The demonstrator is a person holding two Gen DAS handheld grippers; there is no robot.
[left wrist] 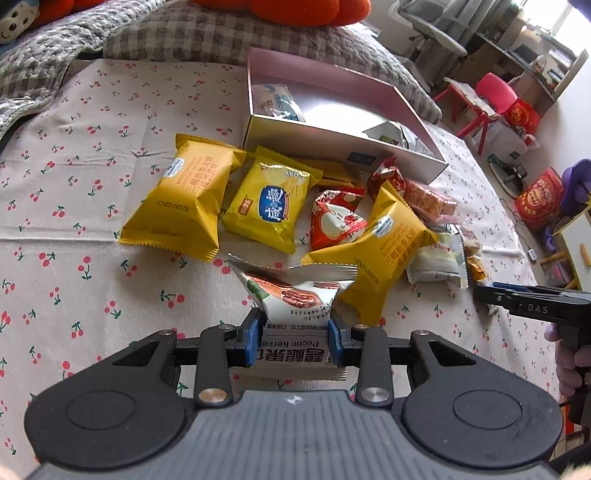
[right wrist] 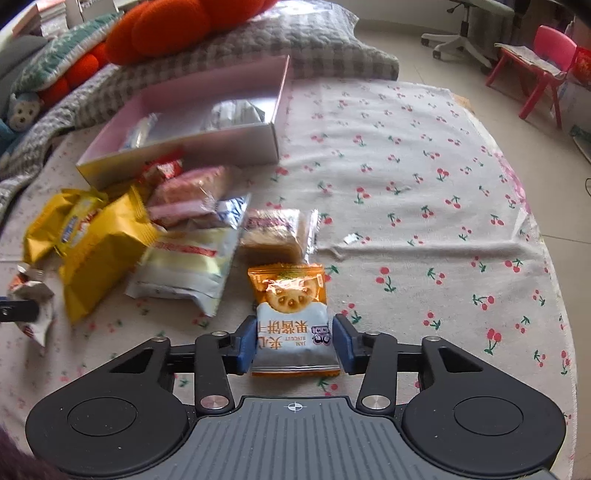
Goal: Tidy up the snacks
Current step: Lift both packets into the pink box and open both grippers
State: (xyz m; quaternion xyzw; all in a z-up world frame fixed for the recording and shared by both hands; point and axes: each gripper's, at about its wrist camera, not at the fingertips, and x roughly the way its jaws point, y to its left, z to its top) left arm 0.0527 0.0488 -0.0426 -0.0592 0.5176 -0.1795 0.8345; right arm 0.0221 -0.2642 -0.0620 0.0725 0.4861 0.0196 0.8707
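My left gripper (left wrist: 294,322) is shut on a white pecan kernel packet (left wrist: 295,291), its blue pads pinching the packet's sides just above the cherry-print cloth. A jam biscuit packet (right wrist: 288,299), orange and white, lies flat on the cloth between the pads of my right gripper (right wrist: 295,325). Those pads stand beside it without squeezing it, so the gripper is open. Behind is a pile of snacks: yellow packets (left wrist: 181,199) (left wrist: 269,206), a red one (left wrist: 336,221) and pale ones (right wrist: 184,266). An open pink-lined box (left wrist: 332,138) (right wrist: 221,146) holds a few packets.
The round table's cloth (right wrist: 424,184) stretches bare to the right of the pile. Checked cushions (left wrist: 184,33) and an orange plush (right wrist: 166,26) press against the table's far side. On the floor to the right stand a red chair (right wrist: 535,62) and red bags (left wrist: 539,195).
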